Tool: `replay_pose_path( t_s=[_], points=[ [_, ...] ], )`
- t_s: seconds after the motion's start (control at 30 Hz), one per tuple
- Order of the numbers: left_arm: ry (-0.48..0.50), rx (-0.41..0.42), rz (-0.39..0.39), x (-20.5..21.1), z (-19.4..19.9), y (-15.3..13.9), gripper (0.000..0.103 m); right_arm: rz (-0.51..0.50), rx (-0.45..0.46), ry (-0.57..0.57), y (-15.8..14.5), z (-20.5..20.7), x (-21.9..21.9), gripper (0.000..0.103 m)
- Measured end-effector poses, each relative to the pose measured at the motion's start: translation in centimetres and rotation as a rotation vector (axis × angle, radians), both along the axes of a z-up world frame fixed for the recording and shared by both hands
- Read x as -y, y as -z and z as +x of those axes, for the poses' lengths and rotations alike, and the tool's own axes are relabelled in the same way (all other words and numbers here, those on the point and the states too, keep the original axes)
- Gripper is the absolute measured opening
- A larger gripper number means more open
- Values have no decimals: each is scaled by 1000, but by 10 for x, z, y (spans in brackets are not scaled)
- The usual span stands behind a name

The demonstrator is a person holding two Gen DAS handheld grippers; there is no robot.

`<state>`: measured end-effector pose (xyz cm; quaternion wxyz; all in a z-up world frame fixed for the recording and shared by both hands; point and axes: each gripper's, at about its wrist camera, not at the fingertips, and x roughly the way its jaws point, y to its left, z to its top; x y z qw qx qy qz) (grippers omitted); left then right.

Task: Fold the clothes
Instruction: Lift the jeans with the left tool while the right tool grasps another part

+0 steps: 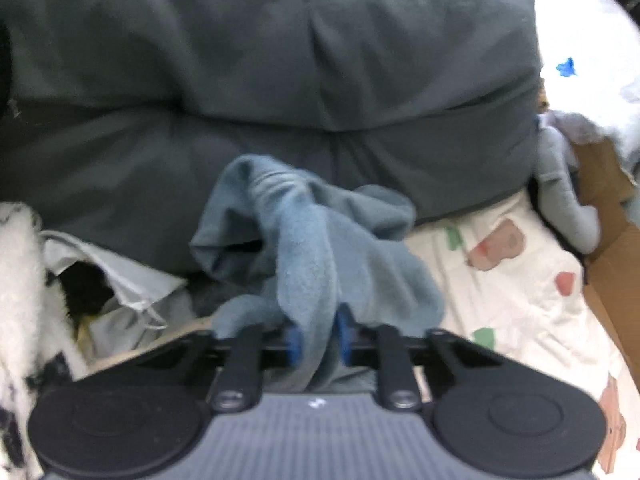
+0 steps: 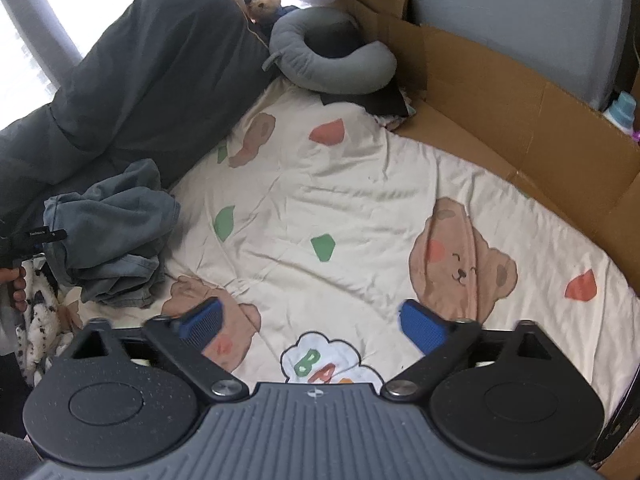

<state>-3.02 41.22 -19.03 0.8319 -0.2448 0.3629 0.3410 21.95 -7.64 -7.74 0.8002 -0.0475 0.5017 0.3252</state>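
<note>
A crumpled blue-grey fleece garment (image 1: 304, 248) lies bunched at the left edge of the cartoon-bear bed sheet (image 2: 340, 208), against the dark grey duvet. My left gripper (image 1: 319, 338) is shut on a fold of that garment, which hangs between its blue pads. In the right wrist view the same garment (image 2: 116, 232) shows at the left, with the left gripper (image 2: 36, 240) beside it. My right gripper (image 2: 312, 324) is open and empty, low over the middle of the sheet, to the right of the garment.
A big dark grey duvet (image 1: 260, 80) is piled behind the garment. A grey neck pillow (image 2: 328, 52) and a teddy bear (image 2: 264, 0) lie at the far end. Cardboard walls (image 2: 520, 120) border the right side. A white fluffy item (image 1: 20, 280) lies at the left.
</note>
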Motion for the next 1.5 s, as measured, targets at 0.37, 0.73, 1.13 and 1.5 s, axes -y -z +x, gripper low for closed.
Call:
replay_pose_path(
  t_s=[0.37,0.73,1.13,1.5],
  points=[
    [197,121,-62,72,20,-29,5,67,-31,-31,-5,-5,-14,85],
    [341,212,-207,145,44,-35,4,92,-39,-168,-9,-30,-61,85],
    [459,231,-276,203,60,-27,4,120,-77,-318,9,-53,-104,85],
    [501,250,-303,215,60,-26,4,210,-177,-350,47,-55,-131,73]
  ],
)
